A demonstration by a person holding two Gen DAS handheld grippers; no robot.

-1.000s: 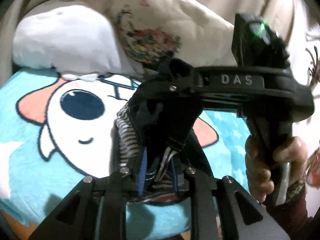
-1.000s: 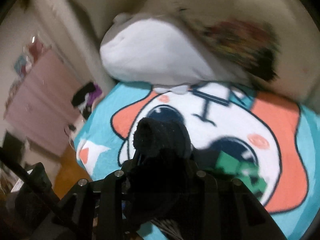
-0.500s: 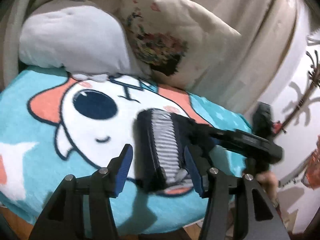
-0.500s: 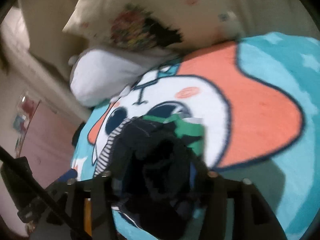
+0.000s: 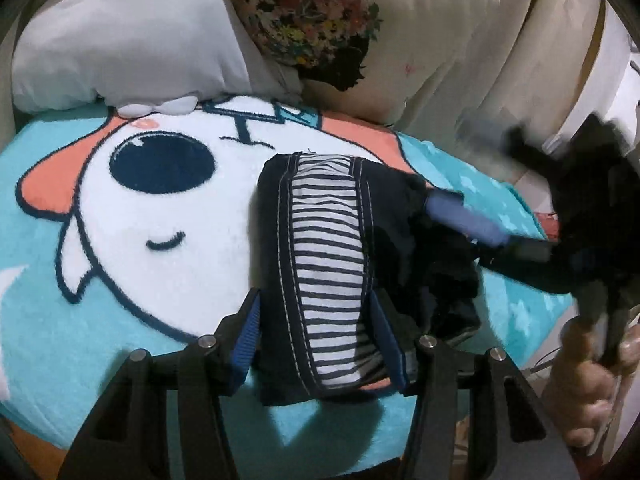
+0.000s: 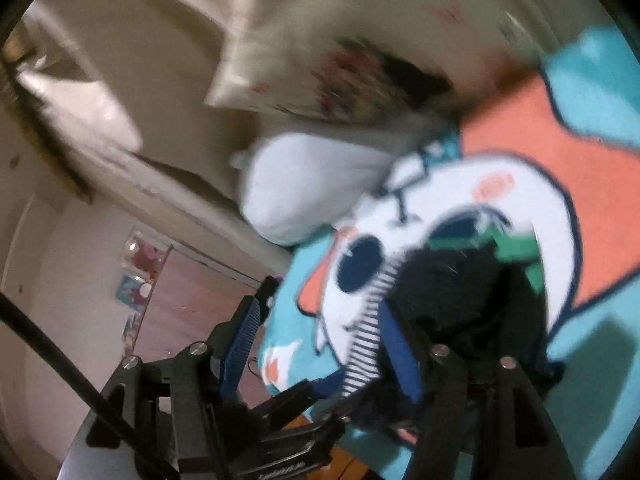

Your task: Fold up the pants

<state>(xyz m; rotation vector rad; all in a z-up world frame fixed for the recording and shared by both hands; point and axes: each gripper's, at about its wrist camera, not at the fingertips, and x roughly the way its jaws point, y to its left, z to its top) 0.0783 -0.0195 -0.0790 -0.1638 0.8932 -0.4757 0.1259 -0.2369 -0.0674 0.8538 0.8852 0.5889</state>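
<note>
The dark navy pants (image 5: 320, 248), folded into a compact bundle with a white-and-navy striped panel on top, lie on the cartoon blanket (image 5: 120, 264). My left gripper (image 5: 318, 332) is open, its blue-padded fingers straddling the near end of the bundle. My right gripper (image 5: 464, 216) shows blurred at the bundle's right side, held by a hand (image 5: 592, 360). In the right wrist view the right gripper (image 6: 320, 340) is open, one finger against the pants (image 6: 448, 288), with the left gripper's frame just below.
A grey-white plush cushion (image 5: 124, 40) and a cream pillow with a floral print (image 5: 360, 32) lie at the back of the blanket. The blanket's edge (image 5: 360, 432) is near me. A pinkish door (image 6: 180, 300) shows beyond the bed.
Both grippers have let go of the pants and opened. The bundle now rests on the blanket. The right gripper is swinging away to the right, blurred.
</note>
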